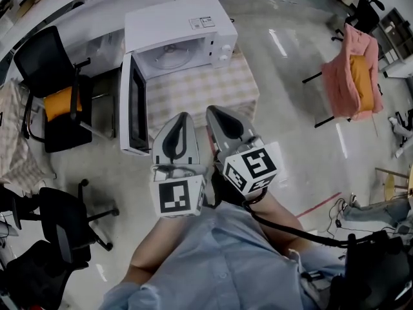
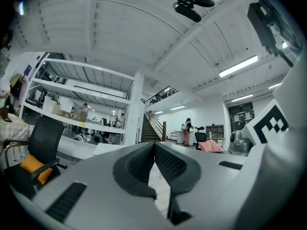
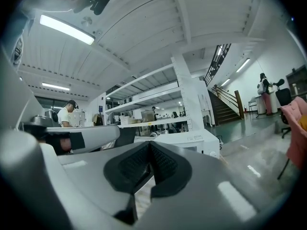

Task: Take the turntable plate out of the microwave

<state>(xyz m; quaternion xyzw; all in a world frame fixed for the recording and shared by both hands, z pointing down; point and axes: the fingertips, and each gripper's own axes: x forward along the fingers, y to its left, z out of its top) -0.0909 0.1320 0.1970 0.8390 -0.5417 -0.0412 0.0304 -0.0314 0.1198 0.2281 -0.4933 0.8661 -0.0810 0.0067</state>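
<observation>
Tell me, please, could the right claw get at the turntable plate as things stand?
Probably yes: the microwave door stands open, the turntable plate lies exposed inside, and nothing blocks the right claw, though it is shut and short of the opening.

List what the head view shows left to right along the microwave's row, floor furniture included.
black office chair with orange cushion -> open microwave door -> microwave -> pink-draped chair. The checked table under the microwave overlaps it, so it is left out.
</observation>
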